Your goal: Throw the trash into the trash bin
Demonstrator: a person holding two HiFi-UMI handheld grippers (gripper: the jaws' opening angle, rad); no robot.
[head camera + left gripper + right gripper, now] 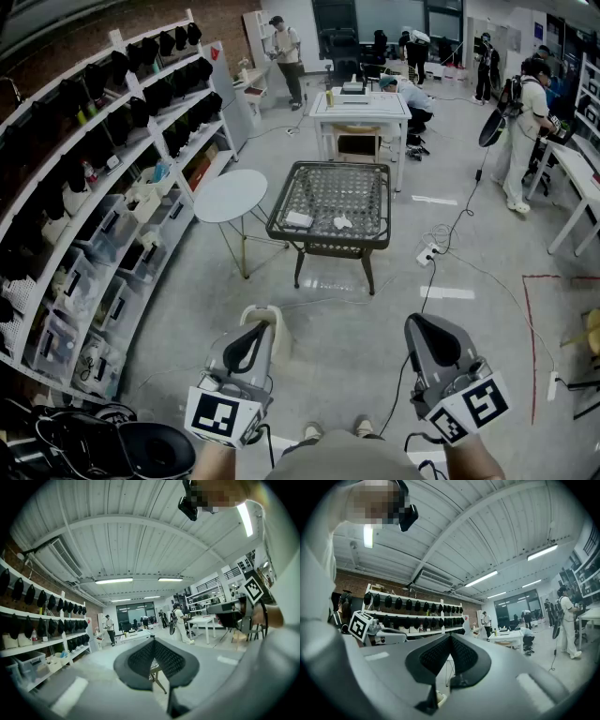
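While you stand well back from the mesh table (328, 171), nothing of the job has begun: this is the approach, before any pick. Your left gripper (255, 336) and right gripper (424, 330) are held out roughly level on your side of that table, well short of it. Each gripper's own view shows its fingers pressed together with nothing between them.

The trash lies on the near part of the tabletop: a flat white piece (298, 219) toward the table's left corner and a crumpled white scrap (342, 223) just to the right of it. What looks like the cream bin (272, 319) sits on the floor on your side of the table, off its left leg, partly hidden behind your left gripper.

Next, I judge, you need to walk up to the table, spread one pair of fingers and bring it down over the crumpled scrap, the easier of the two to pinch. The flat piece lies close against the mesh and will likely need an edge caught first. Mind the power strip (427, 253) on the floor right of the table.
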